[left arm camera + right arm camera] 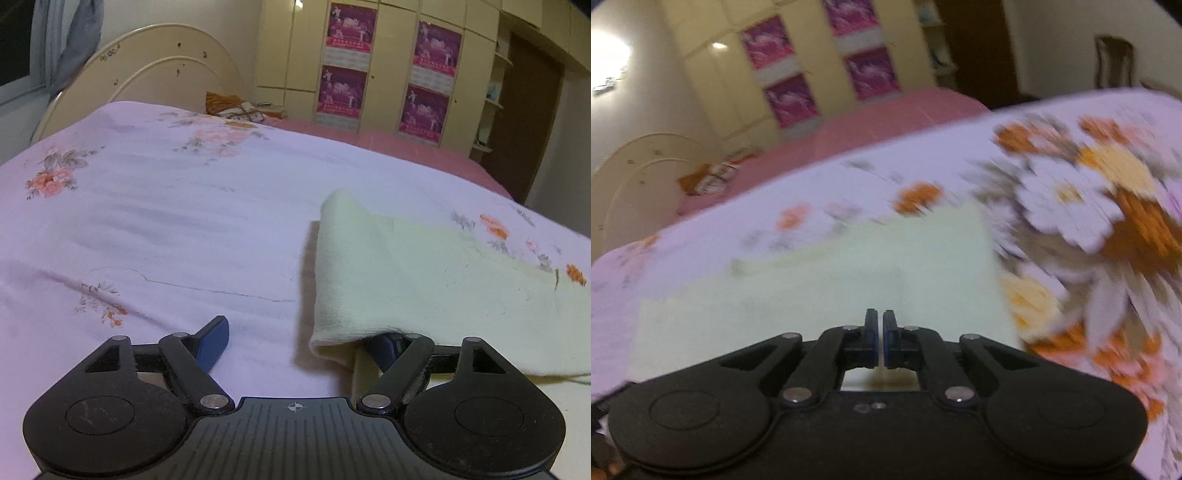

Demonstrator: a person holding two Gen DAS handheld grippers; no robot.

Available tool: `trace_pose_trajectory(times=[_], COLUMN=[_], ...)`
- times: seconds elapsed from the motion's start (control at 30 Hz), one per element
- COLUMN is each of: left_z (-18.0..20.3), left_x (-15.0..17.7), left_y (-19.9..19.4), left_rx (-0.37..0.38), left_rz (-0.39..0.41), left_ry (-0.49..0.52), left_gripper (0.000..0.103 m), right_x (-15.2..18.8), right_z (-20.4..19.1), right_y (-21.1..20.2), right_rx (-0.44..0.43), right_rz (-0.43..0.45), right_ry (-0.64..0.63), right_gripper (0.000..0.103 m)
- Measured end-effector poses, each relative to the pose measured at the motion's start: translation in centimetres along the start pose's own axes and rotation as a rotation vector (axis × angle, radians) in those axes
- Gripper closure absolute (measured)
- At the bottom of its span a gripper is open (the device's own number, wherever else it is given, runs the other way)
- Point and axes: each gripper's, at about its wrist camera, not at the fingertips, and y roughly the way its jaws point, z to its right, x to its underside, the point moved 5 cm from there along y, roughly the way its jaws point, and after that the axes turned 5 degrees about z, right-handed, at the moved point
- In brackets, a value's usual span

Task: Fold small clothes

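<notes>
Floral bedsheet point(166, 229), pale lilac with orange and pink flowers, covered the bed and filled the nearest part of both views. Closest to the left wrist camera, the left claw point(295, 347) stood wide: its left blue finger point(212, 343) lay bare over the sheet, while the right one was tucked under the near edge of a pale yellow cloth point(406, 280), hidden but for a sliver. Nothing was pinched between the pads. That cloth lay flat on the sheet to the right of the claw's middle, its left edge rolled up into a soft fold that ran away from the camera.

Seen from the right wrist, the right claw point(880, 332) had its two fingers drawn together with only a thin slit between them, poised over the same pale yellow cloth point(820, 288); whether any fabric was caught there could not be told, as the picture was smeared by motion. Past the cloth, the sheet's big flowers showed on the right.

Further back, a pink bedcover point(388, 142) followed, then a small heap of orange-patterned fabric point(236, 109) by the cream headboard point(155, 70). Beyond stood cream wardrobes point(476, 74) hung with pink posters point(341, 90), and a dark door point(532, 125) on the right.
</notes>
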Motion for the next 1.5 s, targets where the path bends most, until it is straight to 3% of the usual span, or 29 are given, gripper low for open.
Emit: trace_pose_trajectory(times=[0.07,0.13,0.2,0.27,0.4,0.47,0.6,0.63,0.7,0.8,0.9,1.03,1.13,1.27,1.3,1.37,1.5], left_z=[0.3,0.8,1.2,1.5,1.6,1.7,1.9,2.0,2.0,1.9,1.5,1.4,0.6,0.4,0.4,0.2,-0.7], left_x=[0.2,0.5,0.6,0.6,0.7,0.8,1.0,1.0,1.0,0.9,0.9,0.8,0.8,0.8,0.7,0.5,-1.0], left_y=[-0.3,-0.2,-0.2,-0.2,-0.4,-0.4,-0.5,-0.5,-0.5,-0.5,-0.5,-0.3,-0.3,-0.6,-1.0,-2.0,-4.0], left_rx=[0.012,0.019,0.023,0.029,0.031,0.032,0.025,0.022,0.017,0.012,0.007,-0.006,-0.022,-0.019,-0.003,0.039,0.087], left_rz=[0.004,-0.003,-0.003,-0.005,-0.002,-0.004,0.0,0.003,0.007,0.01,0.014,0.02,0.027,0.019,0.011,-0.019,-0.01], left_ry=[0.027,0.068,0.077,0.078,0.091,0.097,0.111,0.116,0.123,0.123,0.115,0.09,0.036,0.059,0.071,0.104,0.066], left_gripper=[0.024,0.024,0.024,0.024,0.024,0.024,0.024,0.024,0.024,0.024,0.023,0.023,0.023,0.023,0.023,0.023,0.023], right_x=[0.3,0.3,0.6,0.7,0.5,0.0,0.2,0.1,-0.2,-0.9,-2.2,-2.0,-0.4,0.4,0.2,-0.2,-1.4], right_z=[0.3,0.1,0.1,-0.5,-1.3,-0.9,-1.5,-2.0,-3.2,-4.5,-3.6,0.0,0.9,1.6,1.5,1.7,2.9], right_y=[0.0,0.5,0.5,0.7,1.2,1.1,1.9,2.1,2.5,2.0,-0.4,-0.2,0.5,0.5,0.1,-0.9,-2.4], right_rx=[-0.006,-0.086,-0.113,-0.111,-0.058,-0.018,-0.076,-0.089,-0.098,-0.071,0.008,0.042,0.067,0.081,0.08,0.117,0.175], right_rz=[-0.005,-0.043,-0.065,-0.068,-0.045,-0.006,-0.033,-0.027,-0.022,0.029,0.14,0.067,0.021,0.006,0.004,0.039,0.106], right_ry=[0.004,0.055,0.096,0.074,0.022,0.044,0.081,0.076,0.03,-0.099,-0.189,-0.139,-0.16,-0.141,-0.138,-0.163,-0.154], right_gripper=[0.1,0.096,0.064,0.06,0.067,0.064,0.064,0.067,0.094,0.095,0.095,0.095,0.095,0.09,0.082,0.079,0.071])
